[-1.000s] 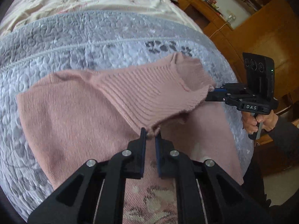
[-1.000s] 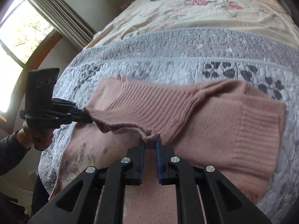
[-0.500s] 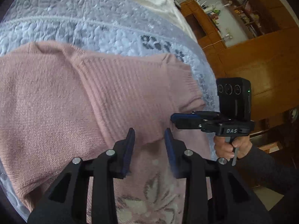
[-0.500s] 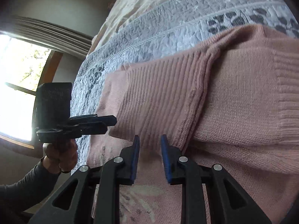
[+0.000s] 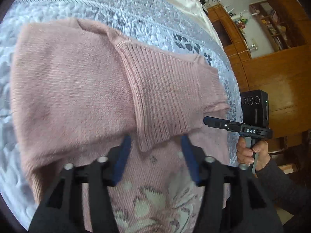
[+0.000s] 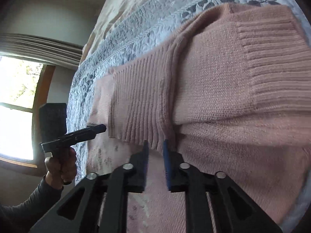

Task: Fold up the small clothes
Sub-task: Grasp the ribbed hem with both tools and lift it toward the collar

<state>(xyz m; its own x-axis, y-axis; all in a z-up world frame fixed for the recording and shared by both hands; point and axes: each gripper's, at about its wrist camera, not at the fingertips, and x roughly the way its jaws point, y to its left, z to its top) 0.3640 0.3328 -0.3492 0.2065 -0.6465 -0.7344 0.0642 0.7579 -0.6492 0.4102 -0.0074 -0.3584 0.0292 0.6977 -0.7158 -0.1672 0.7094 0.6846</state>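
Observation:
A pink knit sweater [image 5: 73, 89] lies flat on the bed, with its ribbed band [image 5: 163, 97] folded over onto the body and a floral pattern near my left camera. My left gripper [image 5: 155, 147] stands wide open just short of the band's near edge, holding nothing. In the right wrist view the same ribbed band [image 6: 140, 101] lies ahead. My right gripper [image 6: 155, 148] is open with a narrow gap, its tips at the band's edge. Each gripper shows in the other's view: the right gripper [image 5: 211, 120] at the band's right corner, the left gripper [image 6: 98, 129] at its left corner.
The sweater rests on a grey-blue quilted cover [image 5: 116, 5] over a floral bedspread [image 6: 124, 9]. Wooden shelves and cabinets [image 5: 272, 62] stand beyond the bed's right side. A bright window [image 6: 15, 101] with a blind is on the left. Dark clothes lie at the far end of the bed.
Both grippers, a second ago shut on the ribbed band and holding it up, have opened and let go. The band now lies flat on the sweater, and the left jaws have widened further.

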